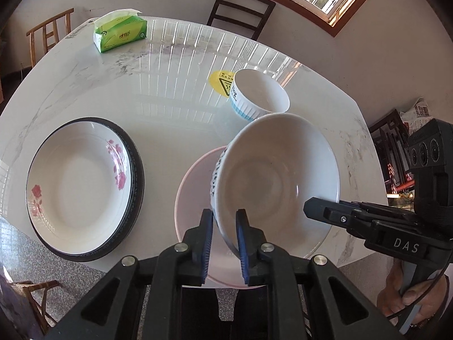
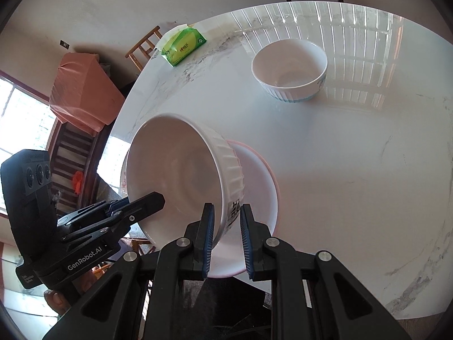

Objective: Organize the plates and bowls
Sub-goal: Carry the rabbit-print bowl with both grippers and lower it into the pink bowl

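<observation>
A white ribbed bowl [image 1: 277, 170] is tilted above a pink plate [image 1: 195, 192]. My left gripper [image 1: 224, 221] is shut on its near rim. My right gripper [image 2: 226, 215] is also shut on the bowl's rim [image 2: 223, 198]; in the left wrist view it [image 1: 314, 208] reaches in from the right. The bowl [image 2: 181, 175] and pink plate [image 2: 260, 187] show in the right wrist view too. A second white bowl with blue ribbing [image 1: 260, 96] stands upright behind [image 2: 288, 70]. A rose-patterned plate [image 1: 76, 187] lies on a black-rimmed plate [image 1: 136, 175] at the left.
A green tissue pack [image 1: 121, 31] lies at the far side of the white marble table [image 1: 170, 99]. A yellow sticker [image 1: 220, 82] is beside the far bowl. Chairs [image 1: 240, 8] stand around the table. The near table edge is just below the pink plate.
</observation>
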